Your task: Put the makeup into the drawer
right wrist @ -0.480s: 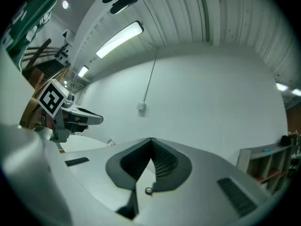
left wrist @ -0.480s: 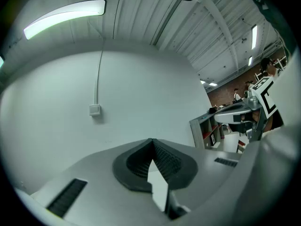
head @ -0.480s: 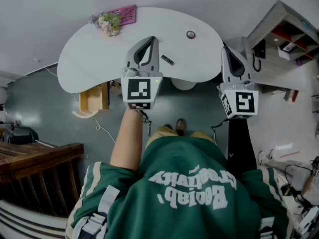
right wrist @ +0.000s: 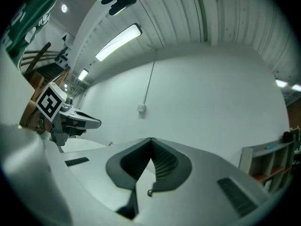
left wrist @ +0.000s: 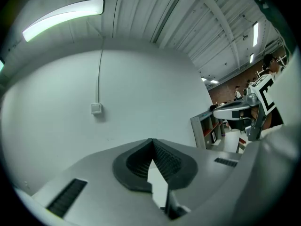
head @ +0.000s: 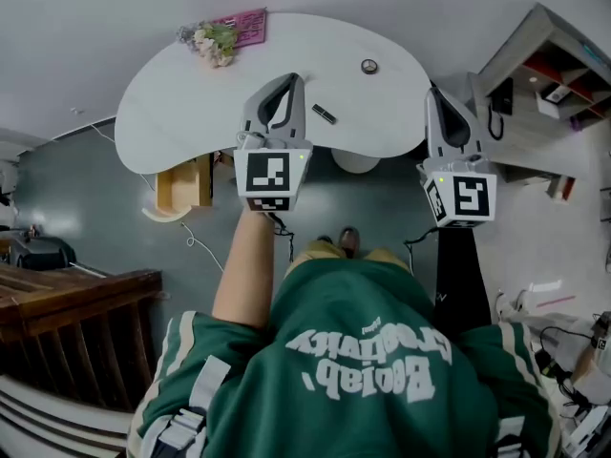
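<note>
Left gripper [head: 291, 82] first: its own view shows the two ribbed pads pressed tip to tip, nothing between them. It points level at a bare pale wall with a small switch box [left wrist: 96, 108] and a long ceiling light [left wrist: 63, 18] above. Right gripper [head: 431, 93], same story: jaws closed on themselves, empty, facing that same wall. Each one catches the other off to its side, marker cube and all.

From the head view, the left gripper sits over the near edge of the white curved table [head: 172, 103], and the right gripper hangs beside the table's right end. The makeup is on the tabletop, untouched — a small dark stick [head: 324, 114] lies just to the right of the left gripper's jaws, and a small round case [head: 369, 66] rests farther back, between the two grippers. Neither gripper touches either piece.

At the far left of the table there's a bunch of flowers [head: 212, 41] with a pink card [head: 243, 27] just beside it. Under the table's left side a wooden unit [head: 181, 184] shows — whether that is the drawer, and whether it's open, I can't tell from here. To the right stands a grey shelf [head: 549, 74]. The person's green shirt [head: 363, 351] fills the bottom of the view.
</note>
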{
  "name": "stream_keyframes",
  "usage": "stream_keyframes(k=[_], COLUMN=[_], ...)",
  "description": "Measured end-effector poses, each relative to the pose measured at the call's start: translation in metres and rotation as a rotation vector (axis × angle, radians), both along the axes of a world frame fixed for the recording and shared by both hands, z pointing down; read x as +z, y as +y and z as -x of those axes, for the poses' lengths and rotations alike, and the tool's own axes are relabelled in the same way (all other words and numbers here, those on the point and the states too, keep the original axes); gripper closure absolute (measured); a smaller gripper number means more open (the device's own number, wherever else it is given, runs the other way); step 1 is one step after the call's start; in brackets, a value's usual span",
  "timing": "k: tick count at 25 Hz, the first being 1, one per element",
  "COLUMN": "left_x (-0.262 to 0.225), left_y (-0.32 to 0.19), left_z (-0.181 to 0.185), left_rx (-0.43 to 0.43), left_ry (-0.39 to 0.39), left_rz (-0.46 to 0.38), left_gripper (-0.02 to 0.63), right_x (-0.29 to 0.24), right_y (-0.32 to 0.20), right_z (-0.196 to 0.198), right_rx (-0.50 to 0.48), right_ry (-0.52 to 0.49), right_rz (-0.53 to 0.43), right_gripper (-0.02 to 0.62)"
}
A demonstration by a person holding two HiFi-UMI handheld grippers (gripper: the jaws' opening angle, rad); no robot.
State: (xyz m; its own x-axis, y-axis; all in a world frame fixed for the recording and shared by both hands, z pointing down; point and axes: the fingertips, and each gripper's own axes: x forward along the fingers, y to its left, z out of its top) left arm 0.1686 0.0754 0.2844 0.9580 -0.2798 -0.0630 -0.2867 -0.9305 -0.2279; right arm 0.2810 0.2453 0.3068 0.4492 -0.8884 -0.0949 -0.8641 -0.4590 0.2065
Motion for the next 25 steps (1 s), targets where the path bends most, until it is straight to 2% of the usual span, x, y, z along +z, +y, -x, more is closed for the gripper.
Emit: stream_keyframes(k=[9,17,21,22,23,24,25], left_x=[0.024,0.055,0.093,0.108,0.124,0.14,0.156], left_y=[-0.015,-0.048,-0.071,-0.077,-0.083,-0.09,-0.097], left_z=[-0.008,-0.038,-0.067,-0.074,-0.082,-0.089,-0.095], left_rx=[-0.013,0.005,0.074,0.091,0.108,0.125,0.141], left_ry=[-0.074,-0.149,-0.285,-0.33,-0.381,-0.432,-0.479], left_rz=[0.011,0.026,0.031,0.026,0.024,0.024,0.023], left_gripper=[0.592,0.592,0.582,0.548,0.462,0.421,0.411], right_x=[0.019,0.028,0.028,0.027,0.026,0.026,0.025], right_y=[-0.014,-0.048,-0.075,-0.082,-0.088,-0.093,-0.098], right_z=[-0.005,-0.033,-0.048,-0.051,-0.056,-0.06,-0.065], right_rx=[-0.027,-0.019,-0.016,-0.015,-0.011,-0.006,0.001], right_ry=[-0.068,-0.097,-0.091,-0.088,-0.086,-0.083,-0.081], right_rz=[-0.012,0.001,0.022,0.028,0.034,0.038,0.042], right_gripper=[0.586,0.586,0.586,0.586,0.586,0.586,0.586])
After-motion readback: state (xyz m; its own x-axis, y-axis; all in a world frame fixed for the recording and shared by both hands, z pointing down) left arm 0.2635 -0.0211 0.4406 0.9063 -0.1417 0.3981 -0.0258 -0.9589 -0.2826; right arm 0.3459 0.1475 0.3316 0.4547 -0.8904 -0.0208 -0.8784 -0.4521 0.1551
